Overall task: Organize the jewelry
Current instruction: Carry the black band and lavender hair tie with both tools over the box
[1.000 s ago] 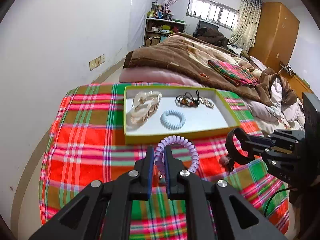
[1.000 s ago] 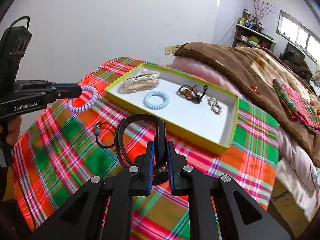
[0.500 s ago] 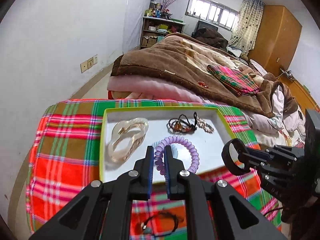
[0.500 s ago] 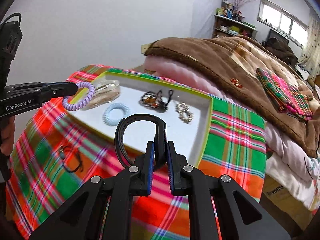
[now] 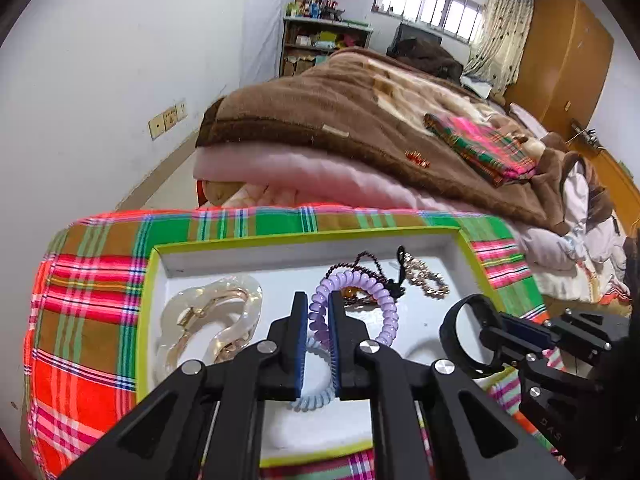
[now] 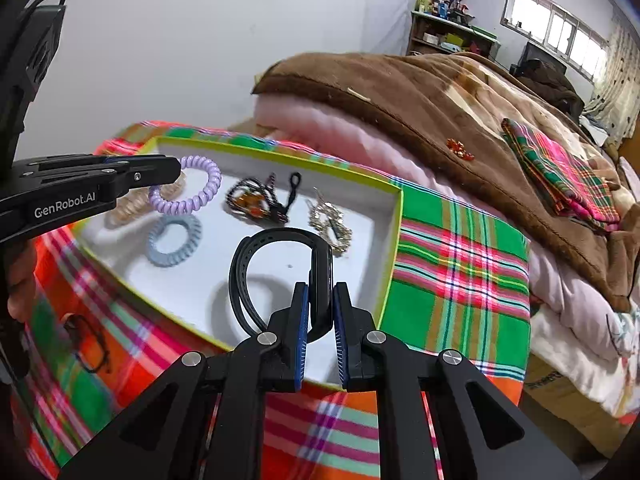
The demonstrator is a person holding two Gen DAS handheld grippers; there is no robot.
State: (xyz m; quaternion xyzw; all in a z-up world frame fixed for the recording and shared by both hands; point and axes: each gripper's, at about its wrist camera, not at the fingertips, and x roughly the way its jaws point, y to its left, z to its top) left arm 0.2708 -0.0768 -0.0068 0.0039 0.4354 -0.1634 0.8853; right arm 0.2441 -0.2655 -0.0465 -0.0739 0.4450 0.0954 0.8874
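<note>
My left gripper is shut on a purple coil hair tie and holds it above the white tray with a yellow-green rim; it also shows in the right wrist view. My right gripper is shut on a black band over the tray's near right part; the band also shows in the left wrist view. In the tray lie a clear chain bracelet, a blue coil tie, a dark beaded bracelet and a gold bracelet.
The tray sits on a plaid cloth. A black cord necklace lies on the cloth left of the tray. A bed with a brown blanket stands just behind. A white wall is at the left.
Both grippers have moved forward over the tray, each still holding its item. The purple tie is now above the tray's middle, the black band above its right part.
</note>
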